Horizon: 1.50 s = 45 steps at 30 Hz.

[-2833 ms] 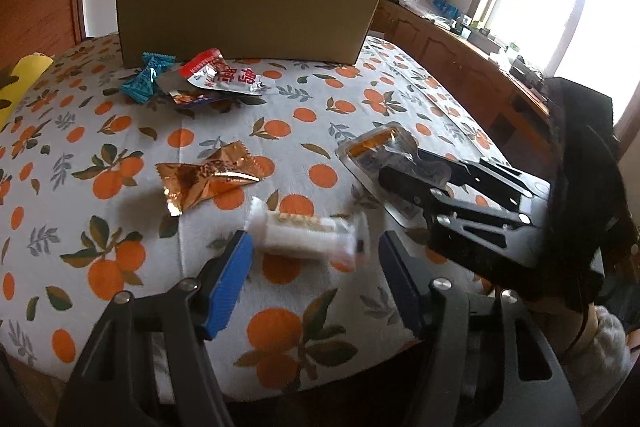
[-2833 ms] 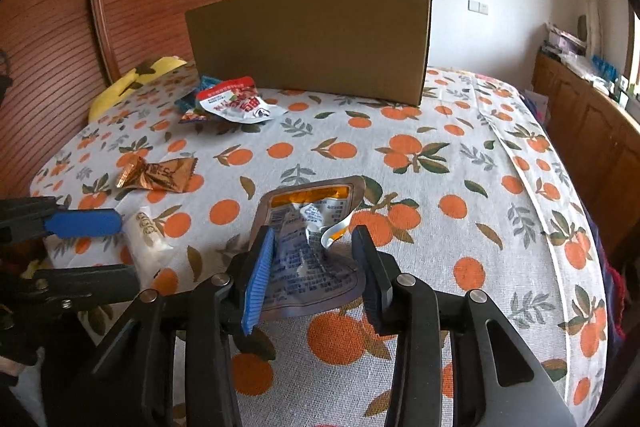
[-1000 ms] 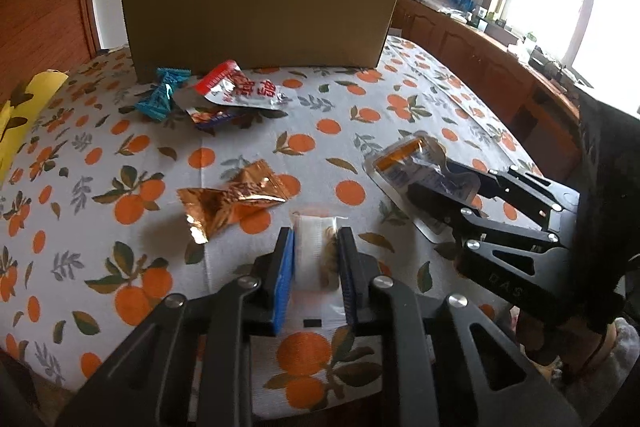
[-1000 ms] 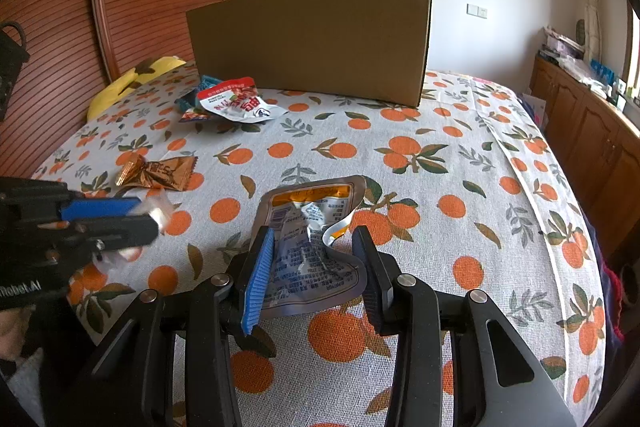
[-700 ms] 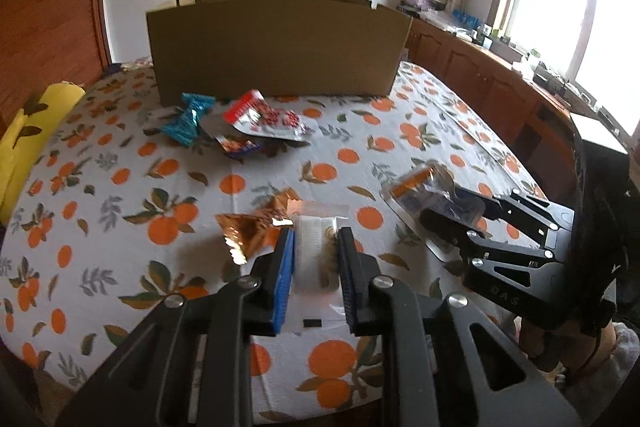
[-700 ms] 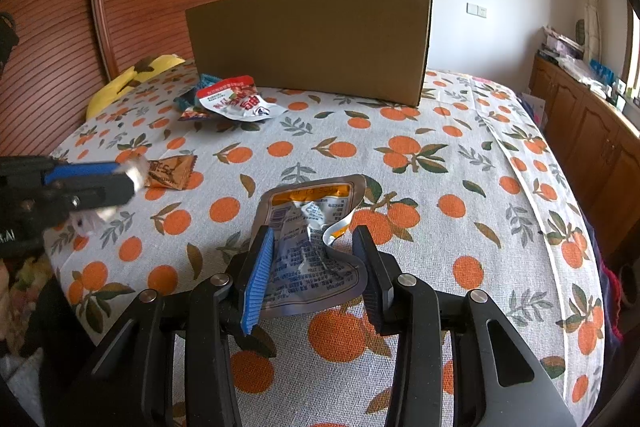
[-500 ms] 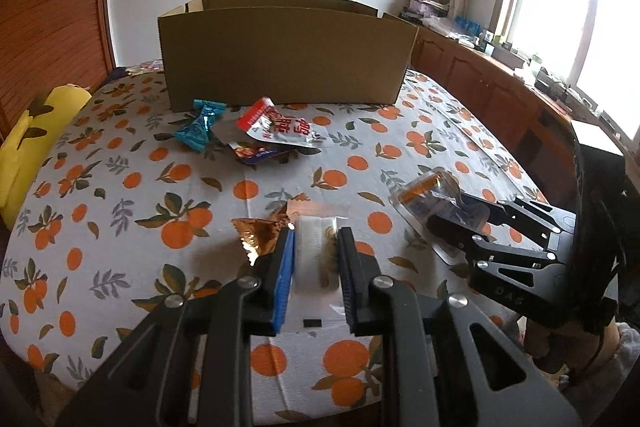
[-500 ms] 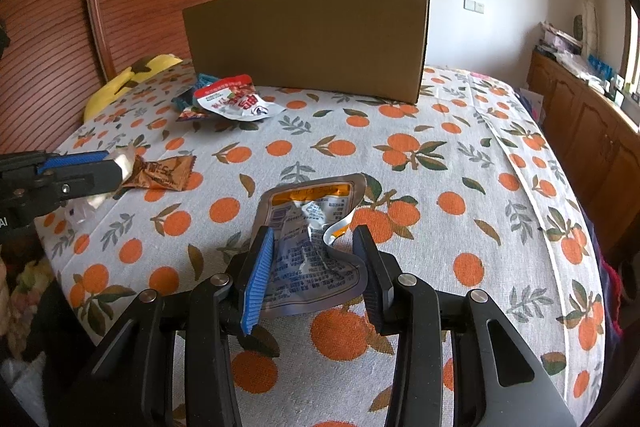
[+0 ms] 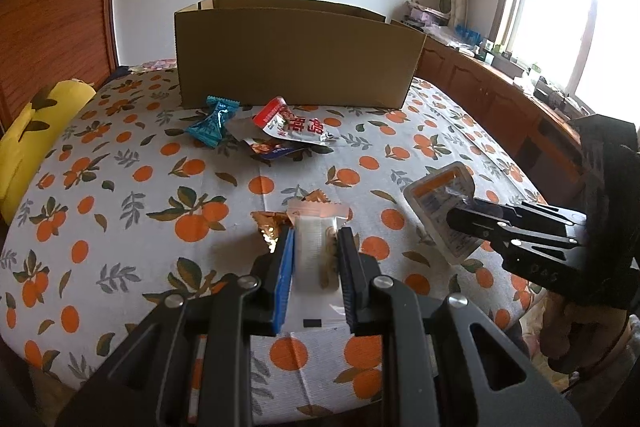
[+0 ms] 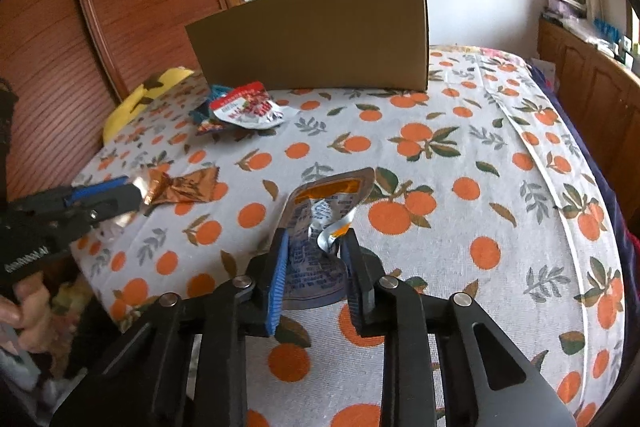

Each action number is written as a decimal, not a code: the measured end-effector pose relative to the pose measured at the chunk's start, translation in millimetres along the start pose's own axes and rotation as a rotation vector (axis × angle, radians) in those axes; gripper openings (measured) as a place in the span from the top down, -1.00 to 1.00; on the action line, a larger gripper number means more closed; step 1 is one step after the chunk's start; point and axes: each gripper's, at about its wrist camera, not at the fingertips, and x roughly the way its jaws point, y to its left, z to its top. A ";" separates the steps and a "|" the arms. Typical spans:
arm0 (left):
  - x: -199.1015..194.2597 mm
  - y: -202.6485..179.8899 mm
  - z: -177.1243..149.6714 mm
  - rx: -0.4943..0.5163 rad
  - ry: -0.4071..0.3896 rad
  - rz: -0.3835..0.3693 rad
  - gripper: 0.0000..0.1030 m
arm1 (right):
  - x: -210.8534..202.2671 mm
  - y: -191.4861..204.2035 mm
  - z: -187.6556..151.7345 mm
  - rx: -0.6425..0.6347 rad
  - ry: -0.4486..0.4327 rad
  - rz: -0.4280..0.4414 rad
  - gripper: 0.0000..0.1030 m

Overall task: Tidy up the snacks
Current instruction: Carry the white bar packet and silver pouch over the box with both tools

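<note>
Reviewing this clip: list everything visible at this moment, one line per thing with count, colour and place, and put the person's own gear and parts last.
cardboard box: 1, brown, open top, far side of the table
tablecloth: 1, white with orange fruit print, covering the table
teal candy wrapper: 1, teal, in front of the box, left
red-and-white packet: 1, beside the teal one, lying on another small packet
copper foil snack: 1, copper-orange, on the cloth near the left gripper
clear cracker packet: 1, clear and white, between the left gripper's pads
silver pouch: 1, silver with an orange strip, pinched in the right gripper
yellow cushion: 1, yellow, left table edge
wooden cabinets: brown, along the windowed wall
left gripper: black, one blue pad, shut on the packet
right gripper: black, one blue pad, its jaws have just closed on the pouch
hand: 1, holding the left gripper
</note>
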 end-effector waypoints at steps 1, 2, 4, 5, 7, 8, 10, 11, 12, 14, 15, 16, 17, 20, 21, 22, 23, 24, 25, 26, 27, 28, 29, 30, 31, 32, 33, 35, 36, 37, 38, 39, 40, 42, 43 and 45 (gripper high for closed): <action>0.2 1.2 -0.3 -0.002 0.000 0.000 0.63 | -0.1 2.8 0.9 -0.008 0.003 -0.003 0.56; -0.2 2.7 -0.5 -0.005 -0.001 0.000 0.63 | 0.2 5.1 1.5 -0.018 0.006 -0.007 0.56; -1.4 5.0 -0.4 -0.011 -0.002 0.000 0.63 | 0.5 10.0 2.1 -0.035 0.008 -0.009 0.56; -2.5 5.8 -0.3 -0.013 -0.004 0.000 0.63 | 0.0 11.3 2.5 -0.037 0.007 -0.013 0.56; -4.1 7.7 1.6 -0.015 -0.009 -0.001 0.63 | -2.0 13.2 4.8 -0.032 0.001 -0.005 0.56; -5.1 8.0 3.2 -0.012 -0.012 -0.002 0.63 | -3.3 14.1 6.3 -0.030 -0.003 0.000 0.56; -8.0 8.1 8.8 -0.002 -0.024 -0.004 0.63 | -9.6 16.6 11.4 -0.033 -0.019 0.004 0.56; -9.5 8.2 11.8 0.005 -0.031 -0.005 0.63 | -13.3 17.6 14.8 -0.036 -0.028 0.006 0.56; -11.9 7.9 17.8 0.018 -0.045 -0.002 0.63 | -16.6 18.5 18.2 -0.040 -0.036 0.008 0.56; -14.9 8.6 26.6 0.033 -0.063 0.001 0.63 | -25.3 19.6 28.7 -0.051 -0.059 0.007 0.56; -15.9 8.8 32.4 0.041 -0.071 -0.001 0.63 | -28.4 19.7 33.5 -0.055 -0.068 0.006 0.56; -16.9 9.5 39.8 0.048 -0.081 -0.004 0.63 | -32.0 19.9 39.8 -0.061 -0.078 0.005 0.56; -17.2 10.2 45.0 0.053 -0.088 -0.004 0.63 | -34.8 20.1 45.9 -0.066 -0.087 0.006 0.56; -17.3 11.1 63.6 0.076 -0.111 -0.005 0.63 | -41.5 19.8 65.0 -0.088 -0.112 -0.001 0.56; -16.7 11.8 69.4 0.083 -0.118 -0.007 0.63 | -43.2 19.3 70.9 -0.095 -0.120 -0.004 0.56; -15.7 12.4 76.5 0.090 -0.124 -0.010 0.63 | -45.0 18.3 78.1 -0.101 -0.128 -0.005 0.56; -14.6 13.0 81.2 0.095 -0.127 -0.012 0.63 | -45.8 18.0 82.9 -0.105 -0.135 -0.005 0.56; -12.3 13.9 89.2 0.102 -0.133 -0.017 0.63 | -46.8 17.2 89.6 -0.110 -0.143 -0.007 0.56; -10.6 14.3 94.0 0.105 -0.135 -0.020 0.63 | -47.3 16.9 93.0 -0.114 -0.149 -0.008 0.56; -8.0 15.1 100.8 0.110 -0.140 -0.024 0.63 | -47.4 16.1 97.8 -0.118 -0.153 -0.008 0.56; -6.7 15.0 104.1 0.112 -0.142 -0.024 0.63 | -47.1 15.4 102.4 -0.121 -0.157 -0.008 0.56; -3.1 15.5 111.8 0.120 -0.148 -0.024 0.63 | -45.8 15.0 108.8 -0.125 -0.160 -0.008 0.56; -1.5 15.0 115.1 0.124 -0.152 -0.022 0.63 | -44.3 14.6 113.3 -0.129 -0.163 -0.009 0.56; 1.3 15.1 120.4 0.130 -0.156 -0.022 0.63 | -42.7 14.1 118.0 -0.133 -0.166 -0.010 0.56; 4.7 14.9 126.5 0.138 -0.161 -0.029 0.63 | -40.5 13.8 123.2 -0.139 -0.170 -0.012 0.56; 7.1 14.4 130.8 0.145 -0.165 -0.032 0.63 | -38.5 13.3 127.9 -0.143 -0.173 -0.014 0.56; 11.7 13.9 137.6 0.157 -0.173 -0.034 0.63 | -36.3 12.3 133.2 -0.146 -0.174 -0.018 0.56; 17.5 13.0 144.7 0.166 -0.182 -0.037 0.63 | -32.0 11.0 141.7 -0.149 -0.175 -0.022 0.56; 23.2 13.8 150.8 0.166 -0.186 -0.042 0.63 | -29.9 10.3 145.8 -0.151 -0.174 -0.023 0.56; 26.7 14.6 154.5 0.164 -0.187 -0.047 0.63 | -26.3 9.9 151.4 -0.157 -0.172 -0.028 0.56; 30.0 15.3 158.2 0.162 -0.188 -0.052 0.63 | -24.9 9.0 155.2 -0.161 -0.172 -0.034 0.56; 35.7 17.0 164.1 0.161 -0.189 -0.058 0.63 | -22.5 8.6 159.0 -0.166 -0.174 -0.039 0.56; 38.9 18.5 167.6 0.161 -0.190 -0.060 0.63 | -19.6 7.9 163.6 -0.170 -0.175 -0.042 0.56; 46.0 20.8 175.5 0.163 -0.191 -0.059 0.63 | -13.9 5.4 172.7 -0.168 -0.182 -0.040 0.56; 50.7 23.1 180.8 0.163 -0.192 -0.058 0.63 | -12.3 4.0 175.2 -0.166 -0.184 -0.038 0.56; 59.0 28.7 190.3 0.160 -0.193 -0.055 0.63 | -5.6 1.1 185.0 -0.163 -0.191 -0.033 0.56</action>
